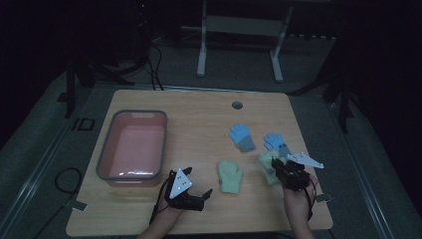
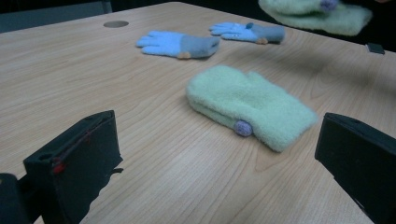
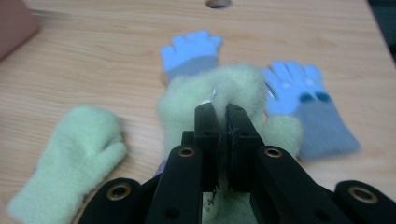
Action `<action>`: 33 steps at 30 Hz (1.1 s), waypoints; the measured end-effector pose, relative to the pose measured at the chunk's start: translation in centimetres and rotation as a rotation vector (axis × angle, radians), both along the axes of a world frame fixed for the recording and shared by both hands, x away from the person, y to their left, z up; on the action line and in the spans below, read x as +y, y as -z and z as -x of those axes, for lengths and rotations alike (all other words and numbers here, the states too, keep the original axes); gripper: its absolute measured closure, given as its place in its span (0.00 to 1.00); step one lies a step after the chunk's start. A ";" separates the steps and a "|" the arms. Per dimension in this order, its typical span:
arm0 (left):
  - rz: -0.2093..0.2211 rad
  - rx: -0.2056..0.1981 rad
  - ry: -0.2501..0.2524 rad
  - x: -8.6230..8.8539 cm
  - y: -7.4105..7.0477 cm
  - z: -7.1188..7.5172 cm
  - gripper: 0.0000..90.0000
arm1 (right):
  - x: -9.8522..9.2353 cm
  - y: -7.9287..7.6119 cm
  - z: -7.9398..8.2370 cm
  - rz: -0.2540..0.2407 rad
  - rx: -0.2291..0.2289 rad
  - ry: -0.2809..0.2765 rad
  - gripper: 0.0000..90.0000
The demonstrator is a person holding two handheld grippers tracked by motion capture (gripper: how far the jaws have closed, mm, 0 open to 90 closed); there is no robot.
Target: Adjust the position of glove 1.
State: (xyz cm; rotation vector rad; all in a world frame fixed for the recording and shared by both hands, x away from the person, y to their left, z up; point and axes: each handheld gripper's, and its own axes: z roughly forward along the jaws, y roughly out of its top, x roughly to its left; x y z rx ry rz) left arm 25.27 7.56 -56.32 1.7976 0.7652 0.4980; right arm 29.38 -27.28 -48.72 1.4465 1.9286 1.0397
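Observation:
My right gripper (image 3: 223, 109) is shut on a fluffy green mitten (image 3: 233, 86) and holds it bunched up above the table; from above, that gripper (image 1: 278, 166) and its mitten (image 1: 267, 160) are at the right. A second green mitten (image 1: 230, 175) lies flat mid-table, straight ahead of my left gripper (image 2: 219, 154), whose jaws stand wide open with nothing between them. That mitten (image 2: 250, 105) has a small purple button. Two blue gloves with grey cuffs (image 1: 241, 137) (image 1: 276, 143) lie farther back. The left gripper (image 1: 201, 195) rests near the front edge.
A grey-rimmed pink tub (image 1: 132, 144) stands at the left of the wooden table (image 1: 199, 114). A round cable hole (image 1: 237, 105) sits near the far edge. A white desk frame (image 1: 239, 30) stands on the floor beyond.

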 end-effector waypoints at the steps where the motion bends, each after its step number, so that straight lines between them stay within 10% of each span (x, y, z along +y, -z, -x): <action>1: -0.003 -0.002 0.001 0.0 0.0 0.0 0.00 | 0.1 0.2 0.2 -0.006 0.013 0.025 0.94; 8: -0.002 -0.003 0.002 0.0 0.0 0.0 0.00 | 0.2 2.3 1.2 -0.053 0.050 0.135 0.94; 20: -0.004 -0.004 0.003 0.0 0.0 0.1 0.00 | 0.7 6.2 0.6 -0.021 0.115 0.163 0.89; 33: -0.001 -0.002 0.007 0.0 0.0 0.0 0.00 | 0.3 5.0 0.2 0.039 0.135 0.033 0.73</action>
